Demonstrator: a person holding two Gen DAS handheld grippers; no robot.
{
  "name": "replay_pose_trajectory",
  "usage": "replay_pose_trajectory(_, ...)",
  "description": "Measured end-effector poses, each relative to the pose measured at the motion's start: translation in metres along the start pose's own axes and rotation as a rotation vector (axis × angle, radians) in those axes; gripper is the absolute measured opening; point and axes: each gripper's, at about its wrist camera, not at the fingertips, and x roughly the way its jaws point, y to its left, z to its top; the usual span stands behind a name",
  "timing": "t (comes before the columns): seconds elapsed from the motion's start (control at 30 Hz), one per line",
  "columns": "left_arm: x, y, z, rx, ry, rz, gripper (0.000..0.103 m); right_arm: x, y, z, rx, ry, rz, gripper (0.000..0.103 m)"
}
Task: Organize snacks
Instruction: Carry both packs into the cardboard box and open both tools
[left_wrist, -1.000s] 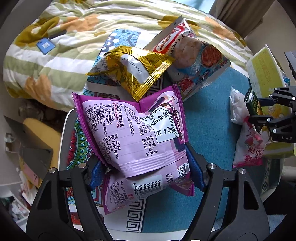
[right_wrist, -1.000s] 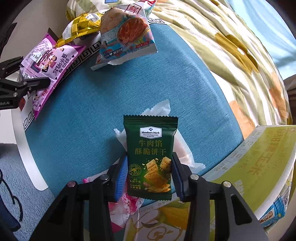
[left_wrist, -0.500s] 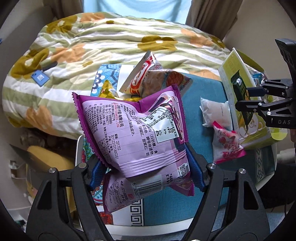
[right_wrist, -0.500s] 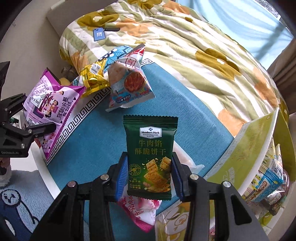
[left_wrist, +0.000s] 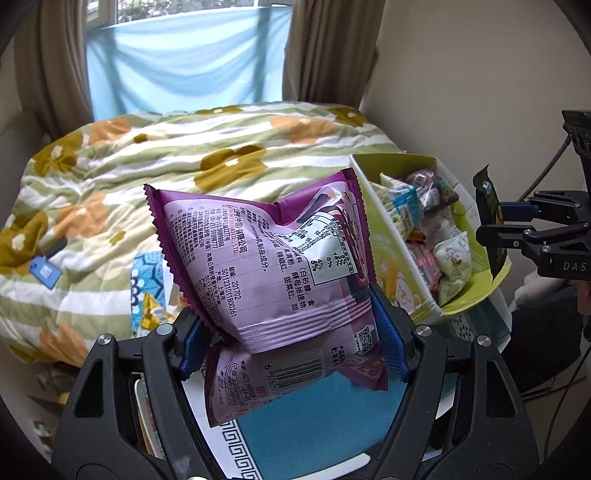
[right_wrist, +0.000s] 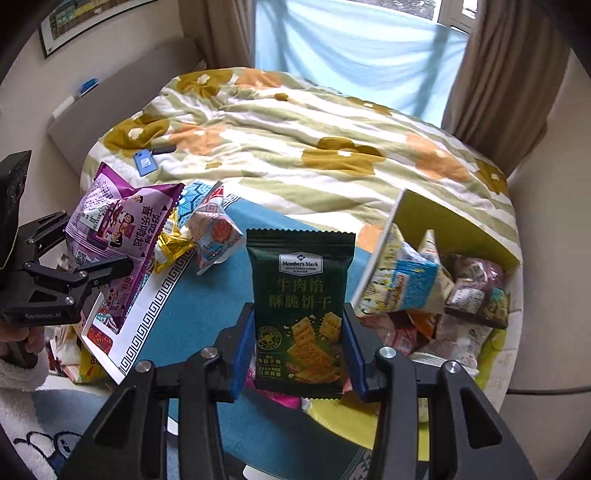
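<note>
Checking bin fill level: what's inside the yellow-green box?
The yellow-green box holds a loose pile of small snack packets: a blue-and-white one, a dark one, and pink ones lower down. The top layer hides its floor and anything beneath.

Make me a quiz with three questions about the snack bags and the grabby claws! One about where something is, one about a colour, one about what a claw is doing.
1. Where is the yellow-green box of snacks, seen from the right wrist camera?
A. right of the green packet
B. on the bed
C. left of the purple bag

2. What colour is the cracker packet in the right gripper?
A. red
B. dark green
C. white

3. What is the left gripper doing?
A. hanging open
B. gripping a gold bag
C. clamped on the purple bag

Answers:
1 A, the box stands at the right edge of the blue table.
2 B, its wrapper is dark green with gold letters.
3 C, both blue pads press the bag's sides.
</note>
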Motion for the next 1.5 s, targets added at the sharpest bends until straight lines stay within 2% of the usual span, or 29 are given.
replay_pose_trajectory(0.2, 0.012, -0.072, 0.026, 0.045, -0.018, -0.069, 0.073, -0.035, -0.043, -0.028, 0.118, -0.047, -0.05, 0.04)
replay_pose_trajectory(0.37, 0.049, -0.138, 0.034, 0.072, 0.019, -0.099, 0.073, -0.044, -0.084, -0.053, 0.181, -0.067, -0.067, 0.04)
replay_pose_trajectory(0.47, 0.081, -0.171, 0.036, 0.075, 0.065, -0.1, 0.073, -0.044, -0.113, -0.065, 0.218, -0.069, -0.061, 0.04)
replay_pose_trajectory(0.67, 0.129, -0.21, 0.03, 0.04, 0.114, -0.076, 0.074, -0.031, -0.161, -0.084, 0.255, -0.065, -0.026, 0.04)
replay_pose_trajectory(0.83, 0.137, -0.22, 0.028, -0.012, 0.102, -0.046, 0.102, -0.017, -0.187, -0.098, 0.283, -0.059, 0.049, 0.04)
replay_pose_trajectory(0.97, 0.13, -0.218, 0.02, -0.05, 0.101, 0.018, 0.102, -0.009, -0.206, -0.105, 0.311, -0.061, 0.089, 0.04)
replay_pose_trajectory(1.17, 0.117, -0.212, 0.019, -0.044, 0.115, 0.1, 0.102, -0.009, -0.219, -0.105, 0.312, -0.09, 0.09, 0.04)
replay_pose_trajectory(1.33, 0.098, -0.198, 0.009, -0.093, 0.11, 0.109, 0.102, -0.01, -0.221, -0.105, 0.352, -0.121, 0.126, 0.04)
replay_pose_trajectory(1.5, 0.087, -0.194, 0.005, -0.144, 0.091, 0.062, 0.102, -0.002, -0.218, -0.112, 0.406, -0.081, 0.129, 0.04)
